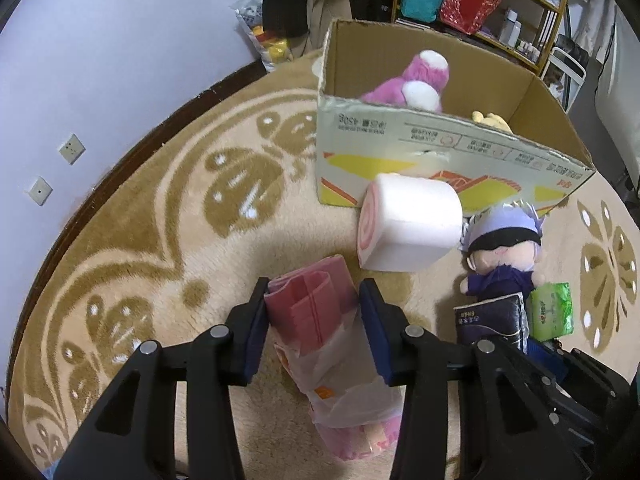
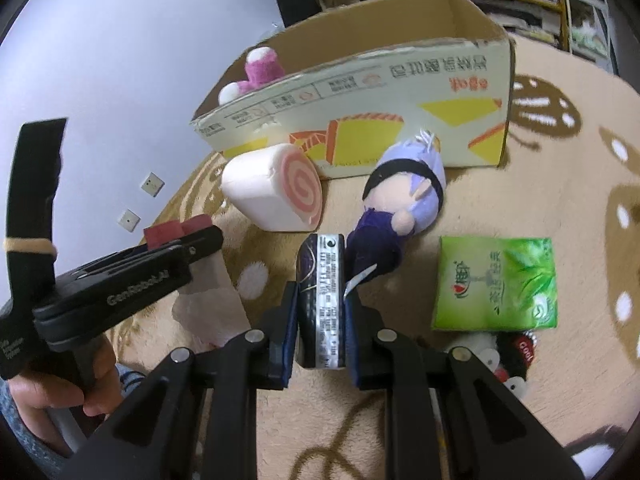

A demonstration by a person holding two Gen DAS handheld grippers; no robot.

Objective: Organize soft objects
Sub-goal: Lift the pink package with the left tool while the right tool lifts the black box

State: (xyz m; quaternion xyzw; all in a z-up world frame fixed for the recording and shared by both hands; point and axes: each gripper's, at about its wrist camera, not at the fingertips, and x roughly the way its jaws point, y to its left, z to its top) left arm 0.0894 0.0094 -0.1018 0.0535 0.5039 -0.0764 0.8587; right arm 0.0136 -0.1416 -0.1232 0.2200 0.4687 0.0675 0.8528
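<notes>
Both tools loaded, box waiting on the rug.

The left tool [image 1: 312, 320] is clamped on a pink packet [image 1: 308, 304] in a thin bag, seemingly lifted off the rug [image 1: 160, 240]. Beyond sit a swirl-roll cushion [image 1: 408, 224], a doll [image 1: 500, 252] and the cardboard box [image 1: 440, 152]. The right tool [image 2: 320, 316] grips a dark tissue pack [image 2: 322, 300], beside a green pack [image 2: 496, 284].

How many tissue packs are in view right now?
2. A dark tissue pack is clamped in the right hand-held gripper; a green tissue pack lies on the rug beside it. Others may be hidden in the box.
</notes>
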